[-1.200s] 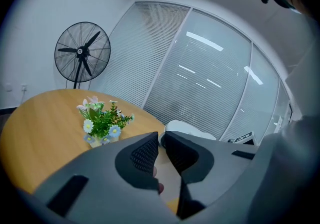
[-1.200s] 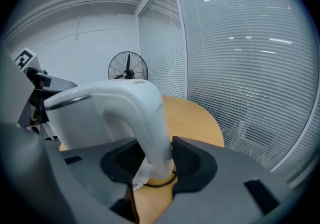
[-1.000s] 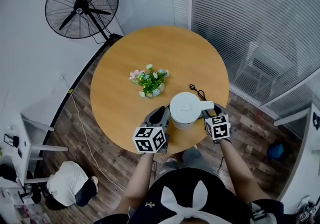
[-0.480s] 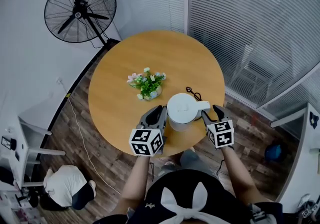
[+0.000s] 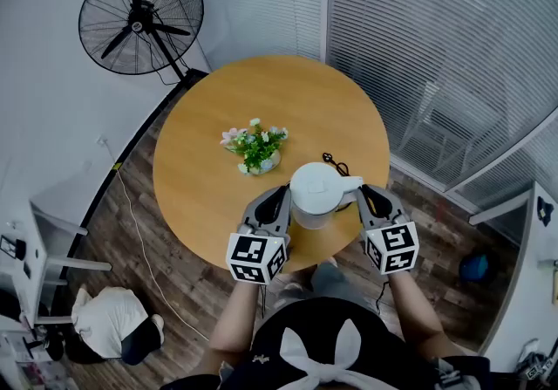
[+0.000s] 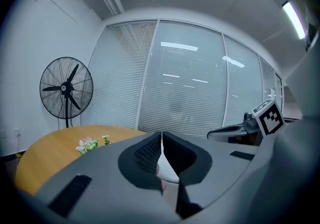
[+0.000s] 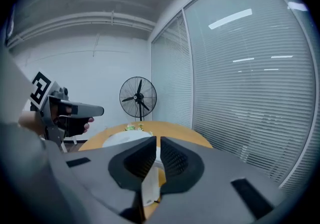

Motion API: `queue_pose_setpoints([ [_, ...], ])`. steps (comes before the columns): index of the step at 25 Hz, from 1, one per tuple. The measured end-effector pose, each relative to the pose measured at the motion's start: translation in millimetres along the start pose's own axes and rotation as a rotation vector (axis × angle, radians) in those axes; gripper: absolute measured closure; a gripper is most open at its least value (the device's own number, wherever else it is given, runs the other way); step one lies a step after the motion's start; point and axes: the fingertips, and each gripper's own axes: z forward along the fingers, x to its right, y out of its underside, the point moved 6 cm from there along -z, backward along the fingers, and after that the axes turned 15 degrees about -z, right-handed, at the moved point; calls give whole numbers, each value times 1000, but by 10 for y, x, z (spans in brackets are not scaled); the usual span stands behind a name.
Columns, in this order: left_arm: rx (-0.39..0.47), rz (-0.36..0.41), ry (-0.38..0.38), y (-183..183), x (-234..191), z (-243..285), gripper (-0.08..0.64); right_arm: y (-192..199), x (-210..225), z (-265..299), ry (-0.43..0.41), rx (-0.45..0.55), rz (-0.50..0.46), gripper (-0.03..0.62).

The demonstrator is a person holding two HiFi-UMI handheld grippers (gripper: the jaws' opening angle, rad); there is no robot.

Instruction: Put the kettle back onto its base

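A white kettle [image 5: 314, 192] stands upright near the round table's [image 5: 261, 92] front edge, its handle [image 5: 350, 182] pointing right. Whatever it rests on is hidden beneath it. My left gripper [image 5: 277, 196] hangs just left of the kettle, jaws together. My right gripper [image 5: 364, 195] floats by the handle's tip; its jaws are closing and nearly meet, with nothing pinched. In the right gripper view the lid [image 7: 122, 139] lies below and left of the jaws [image 7: 157, 144], and white shows through the slit. The left gripper view also shows white kettle [image 6: 167, 170] through its slit [image 6: 161, 140].
A small pot of flowers [image 5: 255, 148] sits mid-table behind the kettle. A black cord [image 5: 335, 161] curls at the kettle's back right. A standing fan [image 5: 139, 17] is at the far left by the wall. Blinds cover the glass wall behind. A person crouches on the floor [image 5: 109, 323].
Both grippers have risen toward the head camera. The right jaws, spread beside the handle half a second ago, have come together. The kettle has stayed where it was.
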Motion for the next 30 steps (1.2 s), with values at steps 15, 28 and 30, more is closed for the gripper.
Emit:
queue_pose_setpoints([
  [15,-40,29,65,117,222,0,526,-114,-187,-151,-59,70,-11,571],
  [28,-42,29,62,124,225,-15,526,-144,-251,-145,-93,66,-5,571],
  [30,-43,29,60,130,227,-18,526,-150,-253,-149,-95,68,-4,571],
])
